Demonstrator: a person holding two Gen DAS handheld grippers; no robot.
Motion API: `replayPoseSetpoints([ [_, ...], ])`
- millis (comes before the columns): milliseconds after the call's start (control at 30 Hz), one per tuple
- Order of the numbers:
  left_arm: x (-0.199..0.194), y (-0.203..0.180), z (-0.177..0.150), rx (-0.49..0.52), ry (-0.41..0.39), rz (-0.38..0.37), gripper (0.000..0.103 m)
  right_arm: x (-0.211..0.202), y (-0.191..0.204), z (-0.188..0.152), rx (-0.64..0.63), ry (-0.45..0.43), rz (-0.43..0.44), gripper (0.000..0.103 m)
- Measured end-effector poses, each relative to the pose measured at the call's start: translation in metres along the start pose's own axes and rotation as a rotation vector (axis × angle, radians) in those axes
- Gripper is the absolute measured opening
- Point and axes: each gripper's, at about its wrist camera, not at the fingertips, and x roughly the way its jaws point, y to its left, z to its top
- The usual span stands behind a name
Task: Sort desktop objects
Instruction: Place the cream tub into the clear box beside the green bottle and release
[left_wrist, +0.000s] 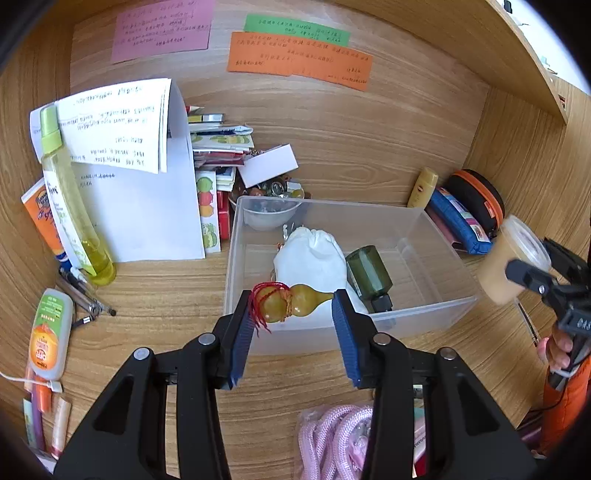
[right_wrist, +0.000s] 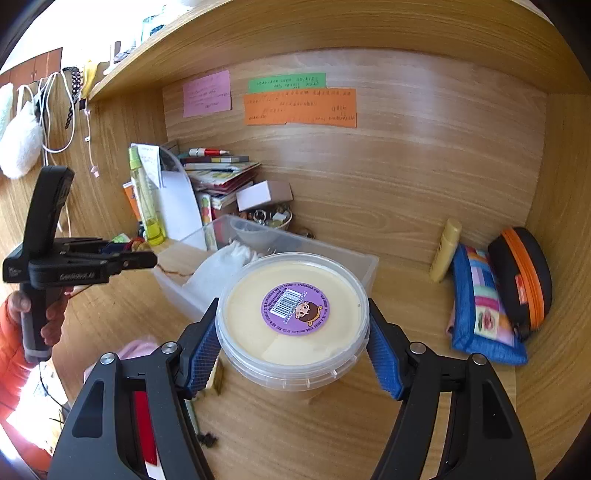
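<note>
Gourd (left_wrist: 291, 301) pinched in left hand-held gripper (left_wrist: 293, 321) over bin (left_wrist: 424, 314), tub (right_wrist: 293, 317) clamped in right hand-held gripper (right_wrist: 291, 343)

Desk (right_wrist: 332, 435): light wood grain.
Back wall (left_wrist: 369, 129): wood panel with pink, green, orange notes (left_wrist: 299, 61).
Shelf (right_wrist: 155, 51): overhead, brightly lit.

Legible markings were few.
- Round tub (right_wrist: 293, 321), lid: purple circular sticker (right_wrist: 295, 309) bore a barcode and a cartoon face; the ring of print around it was too small to read.
- Pink note (right_wrist: 207, 93), green note (right_wrist: 287, 82), orange note (right_wrist: 300, 107) on the back wall: handwritten lines, illegible.
- White sheets (left_wrist: 114, 125): printed lines, illegible.
- Orange tube (left_wrist: 38, 218) and squeeze bottle (left_wrist: 50, 334): logos unreadable.
</note>
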Motion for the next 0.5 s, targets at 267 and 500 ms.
replayPoseSetpoints([
  [267,0.011,0.004,0.007,0.011,0.010,0.007,0.042,0.033,0.000,0.012,-0.004,0.042,0.018,0.068],
  [500,0.030,0.006,0.013,0.016,0.056,-0.005,0.042,0.059,0.001,0.012,-0.002,0.089,0.011,0.068],
])
